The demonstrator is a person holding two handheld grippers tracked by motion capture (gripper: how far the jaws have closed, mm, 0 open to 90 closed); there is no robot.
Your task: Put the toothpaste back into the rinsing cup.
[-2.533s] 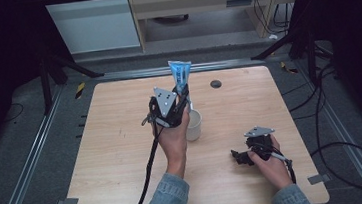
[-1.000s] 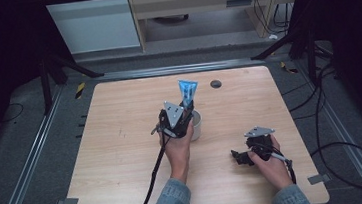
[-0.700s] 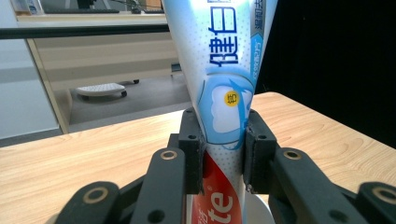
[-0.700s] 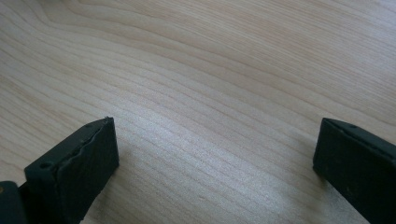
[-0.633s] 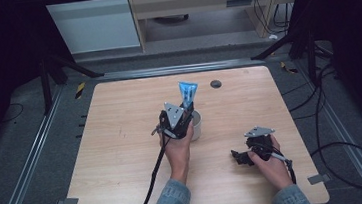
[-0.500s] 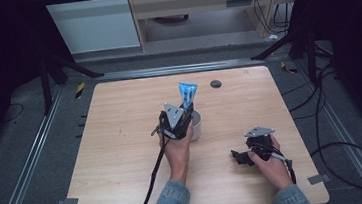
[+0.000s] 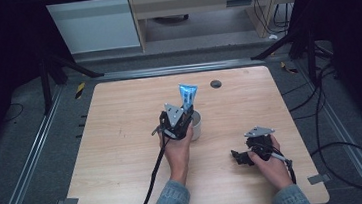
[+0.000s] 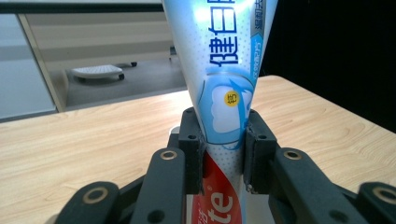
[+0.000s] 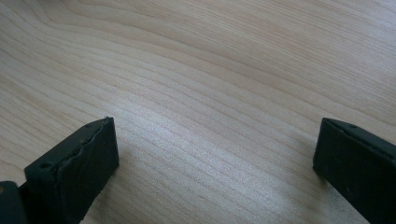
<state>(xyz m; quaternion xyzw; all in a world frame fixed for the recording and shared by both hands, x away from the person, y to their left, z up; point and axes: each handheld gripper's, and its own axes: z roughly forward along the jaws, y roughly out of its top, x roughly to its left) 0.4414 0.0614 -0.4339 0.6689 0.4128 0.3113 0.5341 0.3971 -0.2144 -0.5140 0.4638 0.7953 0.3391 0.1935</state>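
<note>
Evidently the left gripper (image 8: 223, 154) clamps the toothpaste tube (image 8: 224, 79) upright to stand it in the white cup (image 7: 196, 125) beneath; the right gripper (image 9: 210, 163), well apart, rests with jaws apart on the table (image 9: 210, 70).

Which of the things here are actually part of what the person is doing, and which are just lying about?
In use:
- blue-and-white toothpaste tube, clamped upright in the left tongs
- small white cup beneath it

Lying about:
- small dark round disc near the wooden table's far edge
- right tongs, open, idle
</note>
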